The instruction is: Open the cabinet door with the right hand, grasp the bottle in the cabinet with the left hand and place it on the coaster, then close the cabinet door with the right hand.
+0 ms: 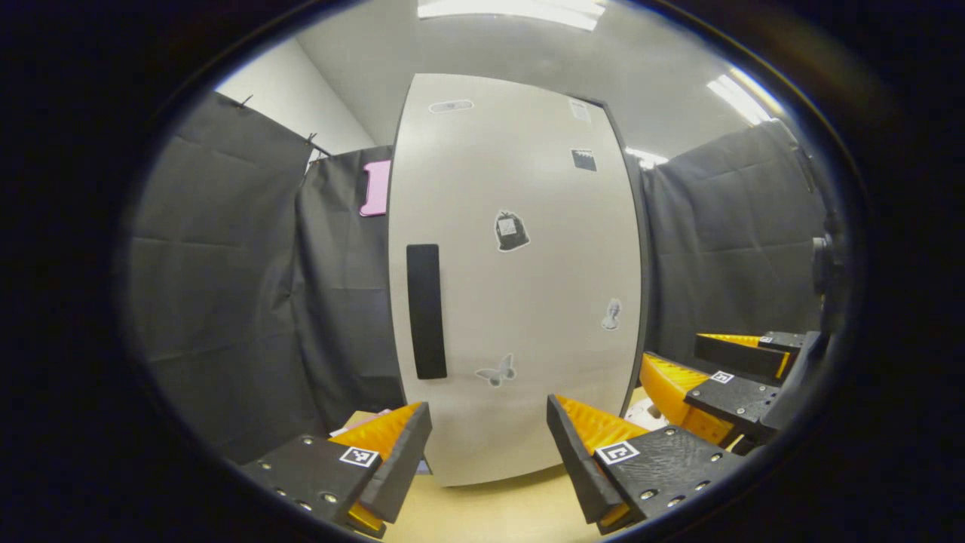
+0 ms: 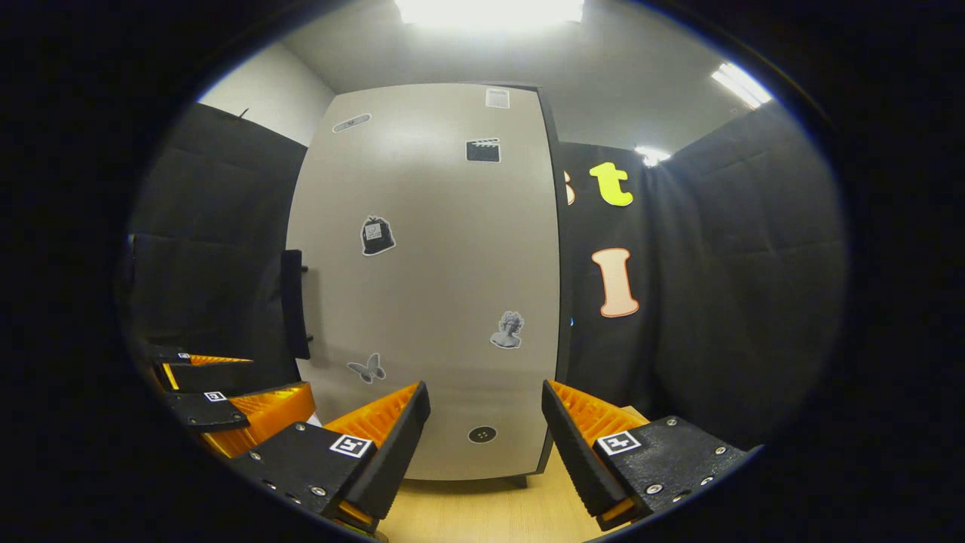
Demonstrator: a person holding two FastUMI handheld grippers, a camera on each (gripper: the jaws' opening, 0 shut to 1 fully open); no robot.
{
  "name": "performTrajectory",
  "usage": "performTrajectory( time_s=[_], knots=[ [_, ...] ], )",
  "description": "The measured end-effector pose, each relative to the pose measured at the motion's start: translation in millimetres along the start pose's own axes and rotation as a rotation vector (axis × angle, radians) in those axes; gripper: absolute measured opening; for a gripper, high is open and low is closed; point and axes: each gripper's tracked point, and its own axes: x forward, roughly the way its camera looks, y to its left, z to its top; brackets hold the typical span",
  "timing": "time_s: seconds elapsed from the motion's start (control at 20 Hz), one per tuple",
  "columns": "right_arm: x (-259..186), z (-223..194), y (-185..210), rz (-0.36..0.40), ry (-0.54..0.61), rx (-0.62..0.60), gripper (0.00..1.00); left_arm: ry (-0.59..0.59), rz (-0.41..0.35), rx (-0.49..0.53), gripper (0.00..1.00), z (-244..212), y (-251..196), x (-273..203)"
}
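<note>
The cabinet door (image 1: pixel 520 249) is shut, pale grey with several small stickers, and it hides the bottle. Its black vertical handle (image 1: pixel 426 309) sits near the door's left edge; in the right gripper view the handle (image 2: pixel 294 302) shows side-on at the door (image 2: pixel 437 264)'s left rim. My left gripper (image 1: pixel 490 452) is open and empty, a short way in front of the door's lower part. My right gripper (image 2: pixel 486 445) is also open and empty, facing the door's lower right. Each shows in the other's view, side by side: the right gripper (image 1: pixel 671 353), the left gripper (image 2: pixel 279 377).
The cabinet stands on a light wooden tabletop (image 1: pixel 490 513). Black cloth walls close in on both sides and behind. A small pale thing (image 1: pixel 644 413) lies on the table between the grippers; I cannot tell what it is.
</note>
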Motion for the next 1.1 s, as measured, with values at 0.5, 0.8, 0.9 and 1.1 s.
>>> performTrajectory(
  time_s=[0.5,0.8,0.9,1.1],
  knots=[
    [-9,-9,-11,-0.017,0.029,-0.001,0.93,-0.045,-0.009,0.056,0.88,10,-10,-9],
    [-16,-6,-6,0.007,0.016,-0.037,0.91,-0.111,0.016,0.091,0.93,20,-7,-14],
    [-19,-6,-7,0.005,0.015,-0.032,0.93,-0.103,0.013,0.079,0.93,20,-7,-17],
    [-21,-4,-10,0.0,0.015,-0.016,0.93,-0.097,0.017,0.061,0.88,18,-4,-19]
  ],
)
